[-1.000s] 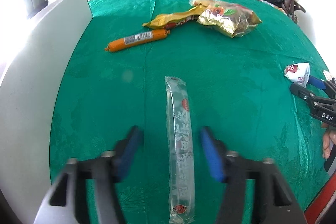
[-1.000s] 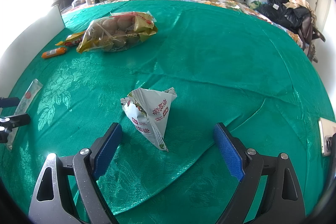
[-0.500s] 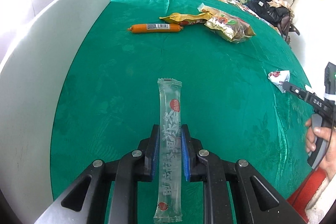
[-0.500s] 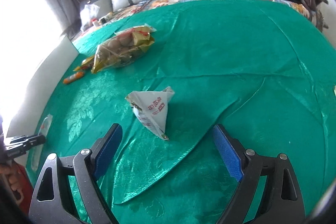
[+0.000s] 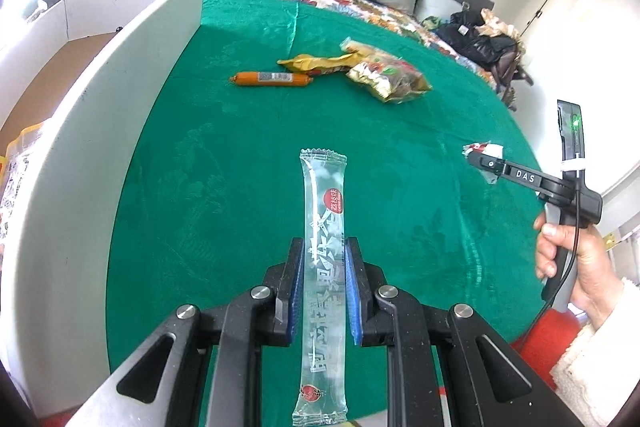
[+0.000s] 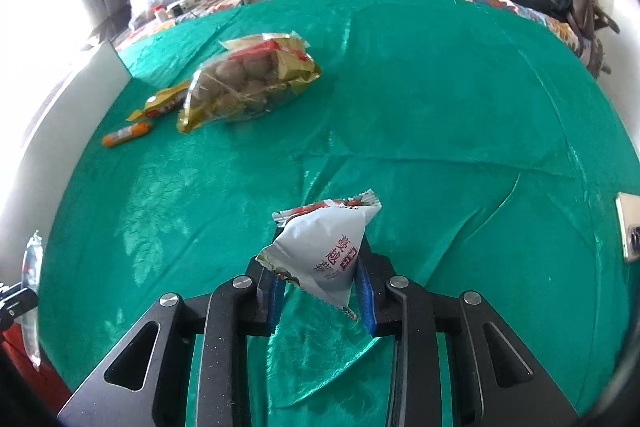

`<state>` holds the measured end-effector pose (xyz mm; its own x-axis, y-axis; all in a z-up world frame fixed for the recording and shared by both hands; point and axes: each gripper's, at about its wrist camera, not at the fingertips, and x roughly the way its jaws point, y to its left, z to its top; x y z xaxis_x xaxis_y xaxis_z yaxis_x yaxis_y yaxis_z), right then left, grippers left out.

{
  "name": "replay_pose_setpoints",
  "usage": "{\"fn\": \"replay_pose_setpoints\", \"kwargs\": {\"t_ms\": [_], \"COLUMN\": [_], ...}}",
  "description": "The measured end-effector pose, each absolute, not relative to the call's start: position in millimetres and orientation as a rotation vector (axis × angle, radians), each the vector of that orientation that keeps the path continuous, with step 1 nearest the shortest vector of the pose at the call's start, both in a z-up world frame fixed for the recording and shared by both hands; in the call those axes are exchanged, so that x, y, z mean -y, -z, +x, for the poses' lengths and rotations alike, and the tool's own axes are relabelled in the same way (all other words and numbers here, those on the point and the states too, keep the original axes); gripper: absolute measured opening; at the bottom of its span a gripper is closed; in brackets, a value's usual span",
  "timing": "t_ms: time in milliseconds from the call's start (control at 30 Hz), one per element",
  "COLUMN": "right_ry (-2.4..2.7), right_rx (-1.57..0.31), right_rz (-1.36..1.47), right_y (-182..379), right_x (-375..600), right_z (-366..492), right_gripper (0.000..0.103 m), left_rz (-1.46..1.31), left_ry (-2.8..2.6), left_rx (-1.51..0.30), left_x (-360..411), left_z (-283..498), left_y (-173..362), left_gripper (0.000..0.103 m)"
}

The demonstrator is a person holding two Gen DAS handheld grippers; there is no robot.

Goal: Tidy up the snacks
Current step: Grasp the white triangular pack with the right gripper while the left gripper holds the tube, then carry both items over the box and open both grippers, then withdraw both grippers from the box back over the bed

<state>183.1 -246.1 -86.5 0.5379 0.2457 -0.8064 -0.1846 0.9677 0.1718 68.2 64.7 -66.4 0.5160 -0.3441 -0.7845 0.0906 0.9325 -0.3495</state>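
The left gripper (image 5: 323, 289) is clamping a long clear stick pack (image 5: 323, 259) near its middle, the blue pads pressing on both of its long edges. The pack's long axis is running straight along the fingers, one end poking forward over the green cloth (image 5: 224, 195), the other trailing back under the claw. The right gripper (image 6: 320, 291) is pinching a white triangular packet (image 6: 326, 247) low down, near its lower point, the crimped top edge sticking up and forward. The white box (image 5: 80, 163) is standing along the left edge of the cloth, its wall just to the left of the left gripper, so that hand looks the nearer one and its drop should be a sideways move to the left. With the pack lying parallel to the wall, it should probably go in without turning. The right gripper is sitting well apart from the box, across the cloth. A sausage (image 5: 271, 79), a yellow wrapper (image 5: 320, 62) and a nut bag (image 6: 248, 83) are lying untouched farther out.
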Motion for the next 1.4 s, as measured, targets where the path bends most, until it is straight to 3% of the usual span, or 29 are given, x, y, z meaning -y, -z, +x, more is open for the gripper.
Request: {"fn": "replay_pose_setpoints", "kwargs": {"t_ms": [200, 400, 700, 767, 833, 867, 967, 1033, 1200, 1400], "right_ry": [-0.468, -0.747, -0.982, -0.979, -0.959, -0.939, -0.891, -0.802, -0.466, -0.137], "right_rx": [-0.910, -0.847, -0.866, -0.894, -0.955, -0.957, -0.915, -0.856, -0.823, -0.846], "right_rz": [0.188, 0.215, 0.067, 0.011, -0.024, -0.023, -0.044, -0.126, -0.327, -0.223], "right_y": [37, -14, -23, -10, 6, 11, 20, 32, 100, 125], "right_x": [194, 76, -96, -117, -126, -121, -89, -53, 67, 215], "right_z": [157, 128, 96, 92, 92, 91, 93, 91, 101, 131], "right_gripper": [0.031, 0.032, 0.032, 0.039, 0.073, 0.072, 0.071, 0.077, 0.077, 0.077], "left_rz": [-0.381, -0.441, -0.479, -0.501, -0.542, -0.546, -0.529, -0.519, -0.474, -0.371], "left_ry": [0.290, 0.139, -0.205, -0.257, -0.288, -0.302, -0.296, -0.274, -0.159, 0.085], "left_rx": [-0.888, -0.771, -0.811, -0.862, -0.895, -0.879, -0.827, -0.810, -0.761, -0.798], "left_x": [-93, -184, -329, -341, -344, -343, -332, -320, -271, -164], "left_z": [58, 42, 24, 23, 18, 16, 6, 4, 16, 49], "left_y": [21, -18, 12, 32, 48, 50, 42, 33, 2, -9], "left_gripper": [0.018, 0.018, 0.019, 0.032, 0.074, 0.078, 0.083, 0.084, 0.089, 0.097]}}
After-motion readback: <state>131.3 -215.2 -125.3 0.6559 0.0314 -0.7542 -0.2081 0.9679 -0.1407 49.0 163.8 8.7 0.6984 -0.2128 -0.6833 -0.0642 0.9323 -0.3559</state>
